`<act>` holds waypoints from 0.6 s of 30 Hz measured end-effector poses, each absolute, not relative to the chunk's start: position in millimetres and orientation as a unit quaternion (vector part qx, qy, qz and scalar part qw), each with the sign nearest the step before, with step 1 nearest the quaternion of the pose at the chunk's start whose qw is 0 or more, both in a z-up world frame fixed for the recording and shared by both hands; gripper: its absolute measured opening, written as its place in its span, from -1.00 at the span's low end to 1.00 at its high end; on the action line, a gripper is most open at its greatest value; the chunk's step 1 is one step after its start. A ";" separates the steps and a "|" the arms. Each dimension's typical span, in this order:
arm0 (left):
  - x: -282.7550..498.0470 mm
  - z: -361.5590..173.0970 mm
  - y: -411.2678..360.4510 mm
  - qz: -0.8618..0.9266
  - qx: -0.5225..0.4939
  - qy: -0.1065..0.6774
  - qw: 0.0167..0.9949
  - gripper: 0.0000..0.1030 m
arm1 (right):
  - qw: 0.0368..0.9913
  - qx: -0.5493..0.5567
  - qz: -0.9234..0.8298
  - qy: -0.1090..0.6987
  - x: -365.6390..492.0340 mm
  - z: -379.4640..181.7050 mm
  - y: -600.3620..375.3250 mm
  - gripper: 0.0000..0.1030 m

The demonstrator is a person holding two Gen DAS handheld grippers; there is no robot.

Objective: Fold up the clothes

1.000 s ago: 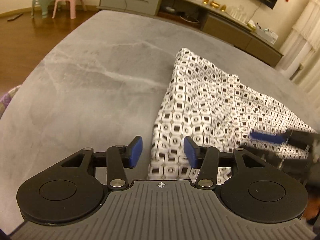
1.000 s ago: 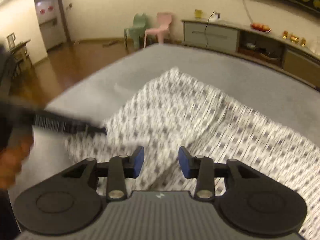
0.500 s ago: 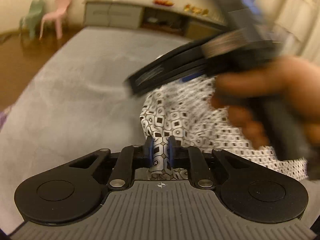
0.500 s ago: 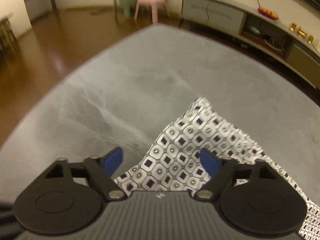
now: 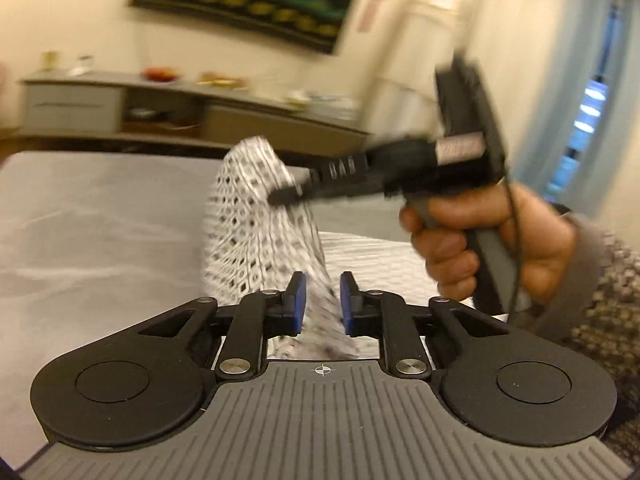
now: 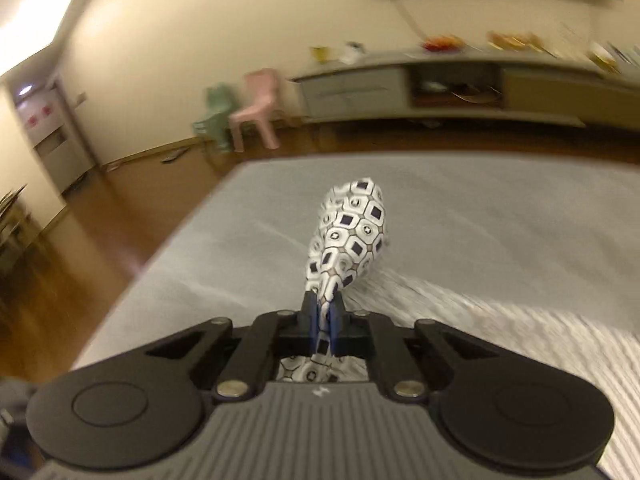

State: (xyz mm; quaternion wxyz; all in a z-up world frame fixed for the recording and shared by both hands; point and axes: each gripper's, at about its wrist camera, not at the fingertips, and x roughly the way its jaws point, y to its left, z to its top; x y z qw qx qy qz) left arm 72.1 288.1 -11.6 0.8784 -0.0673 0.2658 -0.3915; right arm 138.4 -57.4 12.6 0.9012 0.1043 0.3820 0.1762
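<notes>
Patterned garment (image 6: 350, 236), two tools (image 6: 325, 322)

The surface (image 6: 500, 208) was a broad grey slab with pale, marble-like veining, its near-left edge curving away above a brown wooden floor (image 6: 80, 272). In the left wrist view the same grey top (image 5: 88, 232) spread out to the left, bare there. Directly on it lay a black-and-white patterned cloth (image 6: 500, 340), spread flat across the right side, motion-blurred; one part of it (image 5: 256, 224) rose off the slab.
</notes>
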 end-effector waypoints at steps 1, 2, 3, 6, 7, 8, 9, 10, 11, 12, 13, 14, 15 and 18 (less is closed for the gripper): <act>71.1 -11.3 282.3 -0.402 -0.064 0.266 0.874 -0.83 | 0.897 0.117 0.164 0.395 136.3 -1.5 -75.4 -0.88; 73.7 -13.0 278.8 -0.402 -0.063 0.272 0.872 -0.83 | 0.891 0.129 0.151 0.408 136.0 -16.5 -91.8 -0.88; 76.3 -14.8 275.2 -0.401 -0.063 0.278 0.871 -0.83 | 0.887 0.136 0.141 0.418 137.1 -29.9 -103.6 -0.88; 82.2 -24.0 264.0 -0.391 -0.052 0.297 0.870 -0.83 | 0.879 0.153 0.126 0.434 138.4 -64.0 -125.9 -0.86; 83.2 -29.2 260.0 -0.383 -0.045 0.304 0.871 -0.83 | 0.878 0.158 0.127 0.433 138.2 -68.8 -128.5 -0.86; 84.2 -34.4 256.0 -0.375 -0.037 0.311 0.872 -0.83 | 0.879 0.160 0.128 0.430 137.7 -72.0 -129.6 -0.86; 85.3 -39.7 252.0 -0.368 -0.029 0.317 0.874 -0.83 | 0.883 0.155 0.130 0.423 136.3 -71.7 -127.2 -0.86; 86.3 -44.9 248.0 -0.360 -0.021 0.324 0.875 -0.83 | 0.888 0.150 0.132 0.415 135.1 -70.0 -125.0 -0.86; 87.3 -50.1 244.1 -0.352 -0.013 0.330 0.876 -0.83 | 0.893 0.142 0.134 0.404 134.3 -65.1 -123.4 -0.87; 88.3 -55.3 240.1 -0.344 -0.005 0.337 0.876 -0.83 | 0.899 0.135 0.136 0.394 133.6 -60.1 -121.9 -0.88; 89.3 -60.5 236.1 -0.336 0.003 0.343 0.877 -0.83 | 0.904 0.128 0.139 0.383 132.9 -55.2 -120.3 -0.89; 90.3 -65.8 232.1 -0.328 0.011 0.349 0.878 -0.83 | 0.909 0.120 0.141 0.373 132.1 -50.3 -118.8 -0.89; 91.0 -70.4 227.7 -0.321 0.019 0.355 0.878 -0.82 | 0.913 0.113 0.141 0.366 132.6 -46.6 -117.5 -0.89; 92.3 -79.5 216.7 -0.325 0.041 0.364 0.872 -0.77 | 0.909 0.091 0.119 0.389 146.9 -54.8 -115.3 -0.89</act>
